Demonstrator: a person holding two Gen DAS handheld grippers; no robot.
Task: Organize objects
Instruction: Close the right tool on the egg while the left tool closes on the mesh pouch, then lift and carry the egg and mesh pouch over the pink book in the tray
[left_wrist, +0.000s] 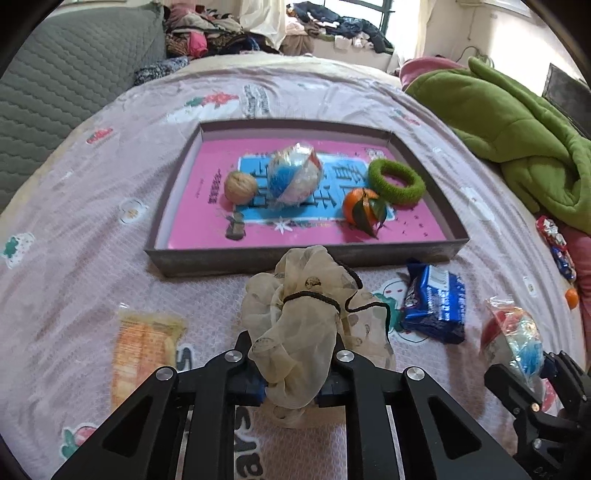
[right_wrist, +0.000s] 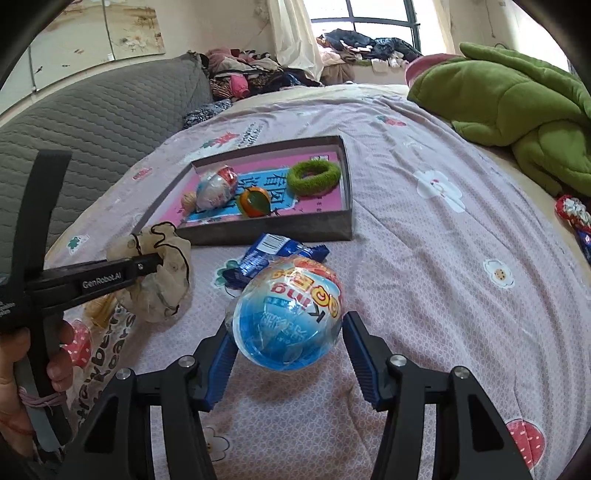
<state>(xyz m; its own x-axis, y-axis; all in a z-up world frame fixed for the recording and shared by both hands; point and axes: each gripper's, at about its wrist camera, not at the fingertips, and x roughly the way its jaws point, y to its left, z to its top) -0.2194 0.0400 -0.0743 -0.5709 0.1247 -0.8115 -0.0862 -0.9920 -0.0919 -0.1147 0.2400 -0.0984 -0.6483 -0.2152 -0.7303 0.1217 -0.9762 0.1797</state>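
Left tongs (left_wrist: 291, 350): squeezed fully shut on the cream scrunchie (left_wrist: 306, 306), with thin fabric bunched between the pads and most of it spilling forward and over the top. Right tongs (right_wrist: 290, 325): stood about half open around the wrapped ball (right_wrist: 288, 314), pads seemingly pressed to both its sides, so judged to be gripping it.

Lay straight ahead of both tongs, on the bed (left_wrist: 92, 221): the shallow box (left_wrist: 177, 258), already holding a walnut (left_wrist: 241, 186), a second ball (left_wrist: 295, 173), an orange (left_wrist: 360, 206) and a green ring (left_wrist: 397, 181). Sat between the two tongs, just short of the box: a blue packet (left_wrist: 436, 306). Sat left of the left tongs: a yellow packet (left_wrist: 144, 350).

Judged the step in hand to be carrying the scrunchie to the box. Called for:
- Keeping the squeeze firm, since loose fabric slips easily.
- Lifting high enough for the trailing folds to clear the near wall.
- Aiming for the bare pink floor at the near left, beside the walnut, away from the orange and ring.
- Letting go only once low inside, so nothing draped over the rim.
- Holding the ball level and apart from the left tongs to avoid a bump.
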